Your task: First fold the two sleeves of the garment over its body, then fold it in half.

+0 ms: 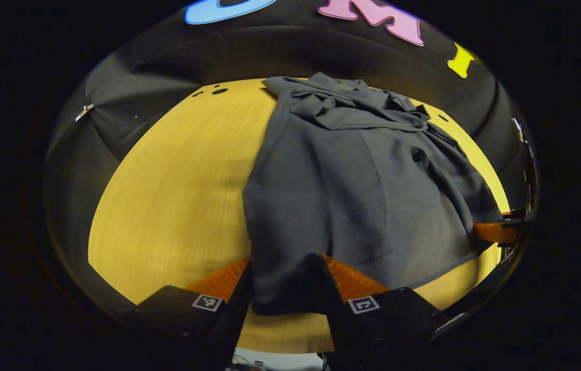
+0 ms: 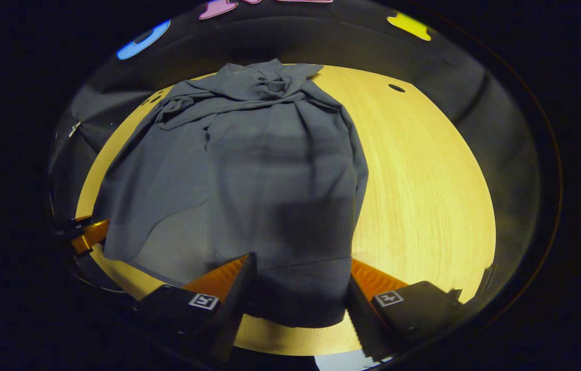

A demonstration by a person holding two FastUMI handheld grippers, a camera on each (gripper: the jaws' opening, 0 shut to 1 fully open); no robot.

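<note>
A dark grey garment (image 1: 342,190) lies flat on the yellow wooden table (image 1: 177,196), with both sleeves folded in and bunched near the collar at the far end. My left gripper (image 1: 287,281) sits at the near hem's left corner. Its fingers stand apart with the hem cloth lying between them. My right gripper (image 2: 298,288) is at the hem's other corner (image 2: 295,304), also open with cloth between its fingers. The left gripper view also catches the right gripper (image 1: 496,232) at the garment's right edge. The right gripper view has the left gripper (image 2: 86,234) at the cloth's left edge.
Bare table top lies left of the garment (image 1: 166,216) and right of it (image 2: 424,196). Small dark holes (image 2: 396,88) mark the table's far part. The black cloth booth wall (image 1: 166,98) closes in behind the table.
</note>
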